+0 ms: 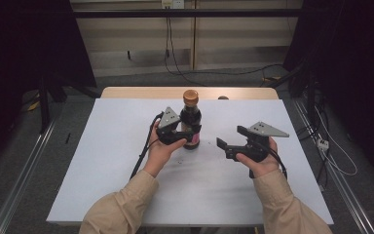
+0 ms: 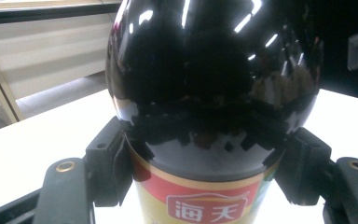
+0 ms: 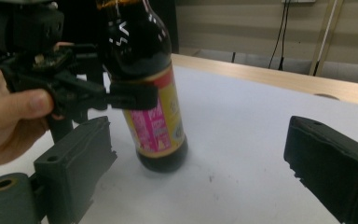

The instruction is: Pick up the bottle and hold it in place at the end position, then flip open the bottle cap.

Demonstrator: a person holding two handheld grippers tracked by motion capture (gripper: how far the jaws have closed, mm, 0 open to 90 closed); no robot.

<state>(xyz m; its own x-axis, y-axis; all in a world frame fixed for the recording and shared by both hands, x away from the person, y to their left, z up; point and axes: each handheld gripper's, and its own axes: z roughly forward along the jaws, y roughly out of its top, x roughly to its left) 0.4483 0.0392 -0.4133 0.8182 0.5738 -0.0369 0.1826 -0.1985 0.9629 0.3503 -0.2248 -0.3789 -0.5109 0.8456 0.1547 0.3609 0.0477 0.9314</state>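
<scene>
Dark glass, glossy and nearly black, makes up the sauce bottle [image 1: 191, 119] that stands upright near the middle of the white table [image 1: 102, 161], toward its far edge. From the high view its brown cap [image 1: 190, 97] shows at the bottle's 12 o'clock, and the left gripper [image 1: 187, 136] comes at the bottle from 9 o'clock, its grey plate beside the bottle's shoulder. That view also shows both beige sleeves entering from 6 o'clock, and the right gripper [image 1: 230, 141] at the bottle's 3 o'clock, apart from it

The left gripper view gives what the high view cannot: the bottle's bulging shoulder [image 2: 214, 70] with bright reflections, and a red and gold label [image 2: 205, 205] with white characters at 6 o'clock, seated between the two black pads [image 2: 109, 163]. Both pads press the bottle's sides just under the shoulder, so these jaws are clamped on the bottle

The right gripper view shows the bottle's other face, a pink and yellow label [image 3: 156, 123], and the base resting on the white table. It also shows the left gripper [image 3: 121, 95] with one finger across the bottle's front, and the left hand [image 3: 9, 116] wrapped round the gripper's body at 9 o'clock. The right gripper's own jaws rise from 7 and 4 o'clock, standing wide apart with nothing between them but bare table; the bottle lies beyond them, toward 11 o'clock, untouched by them
</scene>
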